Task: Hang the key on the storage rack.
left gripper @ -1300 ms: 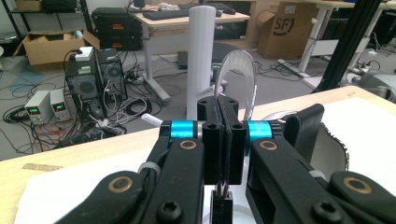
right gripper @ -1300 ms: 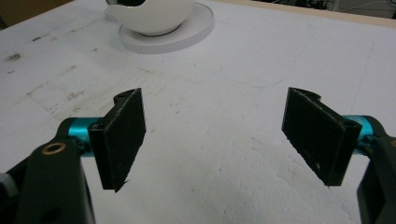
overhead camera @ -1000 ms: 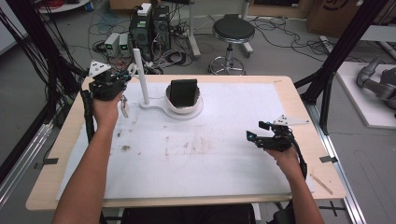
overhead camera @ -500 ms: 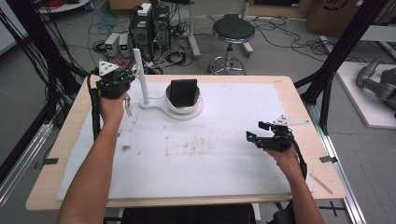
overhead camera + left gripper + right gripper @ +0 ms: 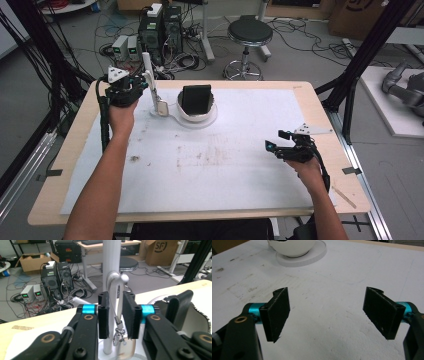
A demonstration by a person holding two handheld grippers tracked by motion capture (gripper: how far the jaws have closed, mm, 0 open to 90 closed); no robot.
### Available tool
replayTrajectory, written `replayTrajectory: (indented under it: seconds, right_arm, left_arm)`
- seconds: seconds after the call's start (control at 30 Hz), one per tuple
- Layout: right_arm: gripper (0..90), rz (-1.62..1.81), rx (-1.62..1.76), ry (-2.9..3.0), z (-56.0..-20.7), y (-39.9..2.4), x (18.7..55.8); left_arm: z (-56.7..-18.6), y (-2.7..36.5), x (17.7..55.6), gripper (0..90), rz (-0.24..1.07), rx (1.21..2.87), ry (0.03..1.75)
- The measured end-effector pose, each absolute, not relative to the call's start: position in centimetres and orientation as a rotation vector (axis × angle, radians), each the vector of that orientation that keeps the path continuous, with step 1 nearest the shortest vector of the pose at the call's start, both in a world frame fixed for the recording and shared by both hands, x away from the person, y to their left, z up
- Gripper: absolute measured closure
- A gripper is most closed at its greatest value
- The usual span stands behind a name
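High view: one counter [image 5: 330, 120] covered by one white sheet [image 5: 240, 165], with two hand-held grippers over it. In the upper left of the frame, the left gripper [image 5: 141, 86] sits just beside one white upright post [image 5: 149, 75]. At upper centre, one white bowl [image 5: 197, 116] on one round white base [image 5: 212, 120] carries one black block [image 5: 196, 98]. At right of centre, the right gripper [image 5: 274, 141] hovers over bare sheet, well apart from the bowl.

Left gripper view: two black fingers [image 5: 103, 315] stand at the frame's centre, one on each side of one clear loop [image 5: 115, 290] that hangs against the post [image 5: 112, 262]. One thin cable [image 5: 114, 312] and one small metal clasp [image 5: 119, 331] dangle between them. The fingers have just been opening; narrow gaps separate the pads from the loop, so nothing is gripped.

Right gripper view: two fingers [image 5: 277, 312] are spread wide apart, with nothing between them; the bowl [image 5: 292, 247] lies at the upper left.
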State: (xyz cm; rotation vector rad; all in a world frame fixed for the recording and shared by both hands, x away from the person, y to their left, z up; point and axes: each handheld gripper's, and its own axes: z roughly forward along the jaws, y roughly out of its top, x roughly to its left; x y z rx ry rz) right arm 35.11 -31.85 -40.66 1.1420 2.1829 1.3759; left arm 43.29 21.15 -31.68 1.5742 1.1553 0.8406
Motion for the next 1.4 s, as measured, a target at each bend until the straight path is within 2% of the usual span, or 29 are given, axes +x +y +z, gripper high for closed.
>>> replayTrajectory:
  seconds: [0.13,0.2,0.3,0.33,0.47,0.5,0.93,1.4]
  right_arm:
    - [22.0,1.373,1.136,2.184,-40.6,-31.8,35.1]
    - [22.0,1.370,1.141,2.182,-40.6,-31.8,35.0]
    - [22.0,1.360,1.142,2.176,-40.6,-31.7,35.0]
    - [22.0,1.354,1.133,2.174,-40.6,-31.6,35.0]
    - [21.9,1.308,1.109,2.172,-40.6,-31.4,34.9]
    - [22.0,1.302,1.111,2.164,-40.5,-31.3,34.9]
    - [21.9,1.146,1.126,2.101,-40.5,-31.4,34.8]
    - [21.9,1.153,1.130,2.101,-40.5,-31.2,34.5]
  left_arm:
    - [-31.8,21.6,41.8,69.4,0.853,1.545,1.128]
    - [-32.2,21.9,41.1,62.5,0.847,1.535,1.121]
    - [-32.8,22.3,39.8,53.9,0.765,1.525,1.065]
    - [-33.1,22.4,39.4,50.2,0.754,1.529,1.045]
    - [-34.4,22.6,38.0,22.6,0.700,1.521,1.024]
    - [-34.8,22.7,37.7,19.2,0.673,1.522,1.012]
    - [-39.3,23.0,34.9,19.4,0.598,1.573,0.987]
    - [-39.9,22.9,34.3,19.4,0.595,1.592,1.000]
